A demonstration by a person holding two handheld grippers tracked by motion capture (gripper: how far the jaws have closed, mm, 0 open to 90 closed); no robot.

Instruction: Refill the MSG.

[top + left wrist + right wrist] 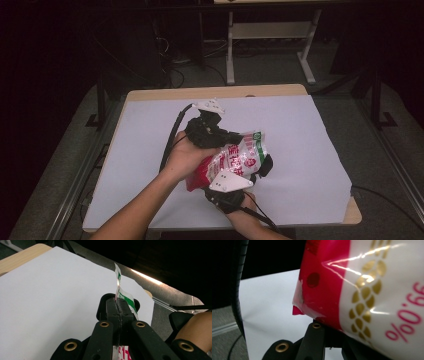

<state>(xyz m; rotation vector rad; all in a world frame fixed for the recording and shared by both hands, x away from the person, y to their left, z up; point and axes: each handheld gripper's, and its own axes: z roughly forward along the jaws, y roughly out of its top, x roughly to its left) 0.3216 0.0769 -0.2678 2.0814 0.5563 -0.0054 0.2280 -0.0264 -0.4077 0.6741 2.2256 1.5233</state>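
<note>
packet (235,161) in the middle of the high view, held up off the white sheet (300,150) between your two tools. your left gripper (212,134) sits at the packet's upper left, and in the left gripper view its jaws are squeezed tight together on the thin top seal (119,293), the green and white edge standing up out of them. your right gripper (255,172) comes in at the lower right of the packet; in the right gripper view the red and white film (367,290) bulges across the frame right over the jaws, which look closed on the bag, though the contact itself is hidden behind the plastic.

risk from here, as i judge it: the film is glossy and slick, so if you pull the two ends apart the seal could slide out of the left jaws rather than give way. pull hard and unevenly and the bag could split down the side, spilling whatever is inside onto the sheet. twist your wrists and the crinkled corner (298,308) at centre left of the right gripper view could tear first.

material-wise it's a soft, puffy plastic pouch, shiny with bright glare streaks, red bands, gold grain print and pink lettering. the sheet below is matte and flat, laid over a pale wooden table (220,92).
</note>
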